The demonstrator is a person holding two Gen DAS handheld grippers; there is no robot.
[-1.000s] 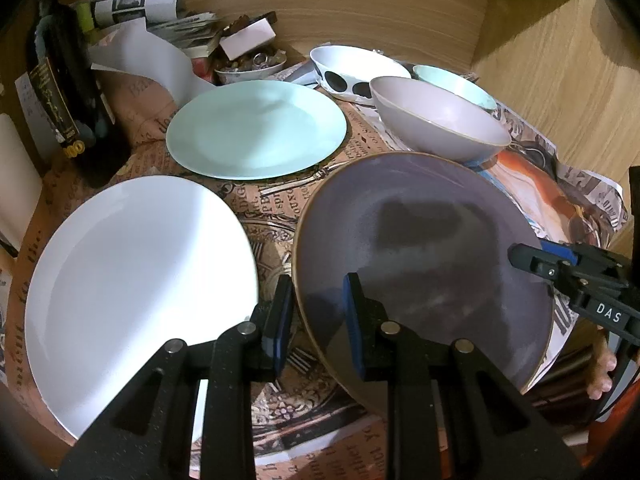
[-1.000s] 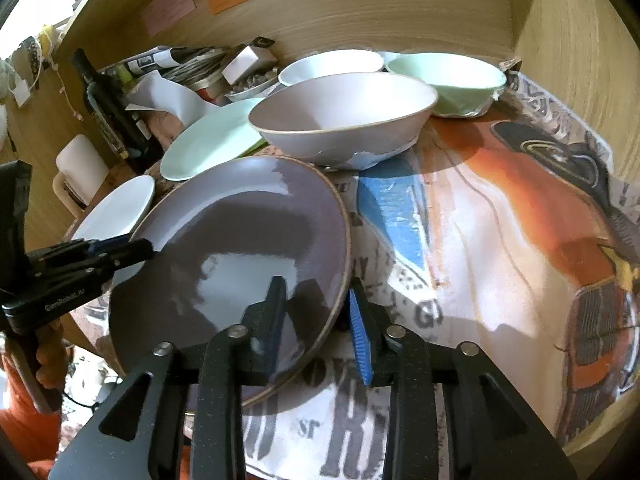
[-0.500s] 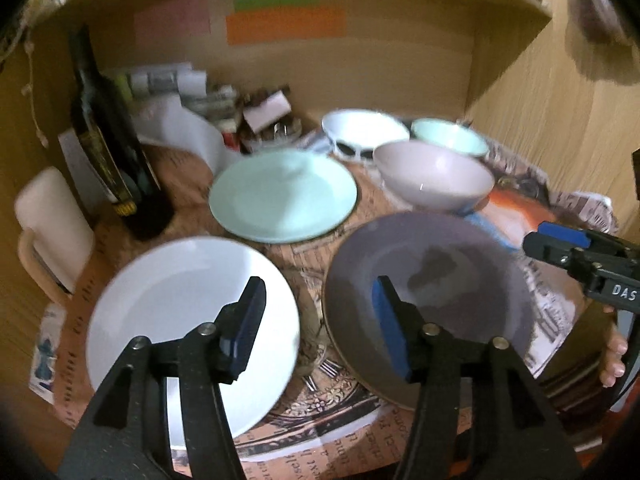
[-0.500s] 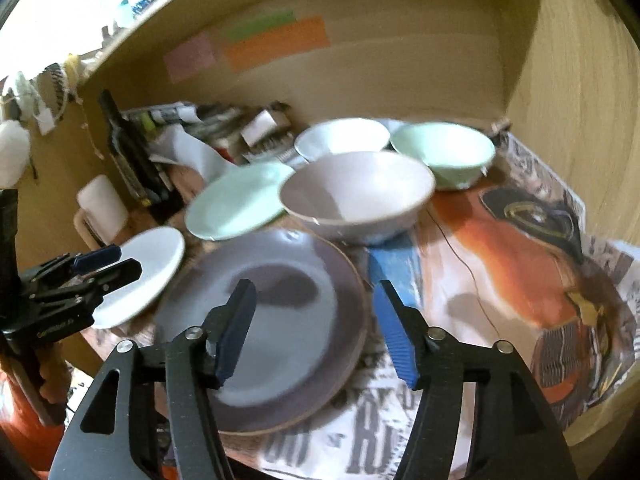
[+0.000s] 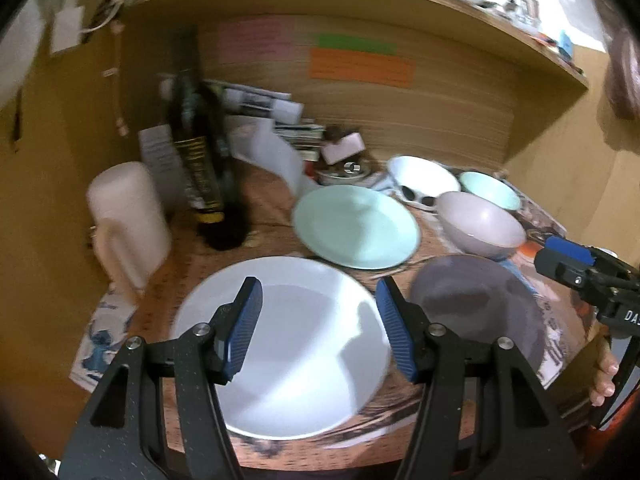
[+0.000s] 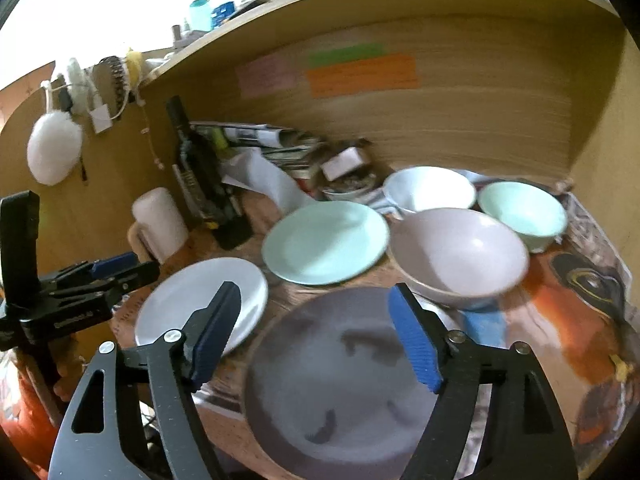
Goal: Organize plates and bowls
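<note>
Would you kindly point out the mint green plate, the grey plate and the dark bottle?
mint green plate [image 5: 356,226], left wrist view, centre of its face.
grey plate [image 6: 344,384], right wrist view, middle of its face.
dark bottle [image 6: 200,184], right wrist view, its body.

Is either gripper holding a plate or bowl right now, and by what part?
Nothing is held. The left gripper is open above the white plate; the right gripper is open above the grey plate.

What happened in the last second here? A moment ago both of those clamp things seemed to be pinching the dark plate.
Both let go. The left gripper and right gripper released the grey plate's rim, opened wide and pulled back and up; the left one now faces the white plate. The grey plate lies flat on the table. The mint plate, the three bowls and the bottle stayed put.
</note>
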